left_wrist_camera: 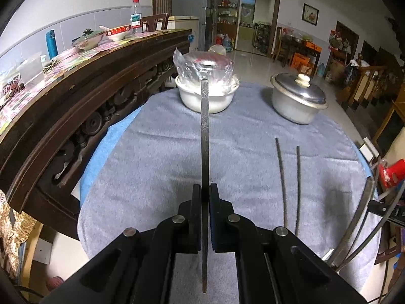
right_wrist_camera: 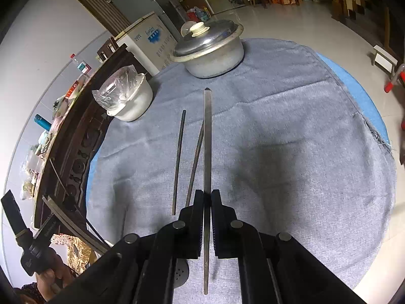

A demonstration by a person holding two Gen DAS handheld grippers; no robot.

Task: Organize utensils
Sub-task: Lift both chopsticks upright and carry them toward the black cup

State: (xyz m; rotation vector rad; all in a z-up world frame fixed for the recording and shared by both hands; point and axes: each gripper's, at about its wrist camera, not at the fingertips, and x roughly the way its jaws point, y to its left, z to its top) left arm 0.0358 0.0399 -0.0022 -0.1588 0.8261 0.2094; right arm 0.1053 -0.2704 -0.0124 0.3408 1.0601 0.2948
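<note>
Four metal chopsticks show: one (left_wrist_camera: 204, 136) clamped in the left tool (left_wrist_camera: 205, 197), one (right_wrist_camera: 207, 141) clamped in the right tool (right_wrist_camera: 207, 200), and two lying loose (right_wrist_camera: 178, 162) (right_wrist_camera: 196, 162) on the cloth (right_wrist_camera: 278, 126). Two tools. Two pots stand on the worktop: one steel pot (right_wrist_camera: 212, 50) with a lid, one white pot (right_wrist_camera: 131, 101) under plastic wrap.

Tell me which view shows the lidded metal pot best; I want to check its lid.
The right wrist view: the lidded metal pot sits unobstructed, its knobbed lid fully seen from above. The left wrist view shows it whole too, but from a flatter angle.

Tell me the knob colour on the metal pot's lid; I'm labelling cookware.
Cream-white knob on the lid, clearest in the left wrist view.
</note>
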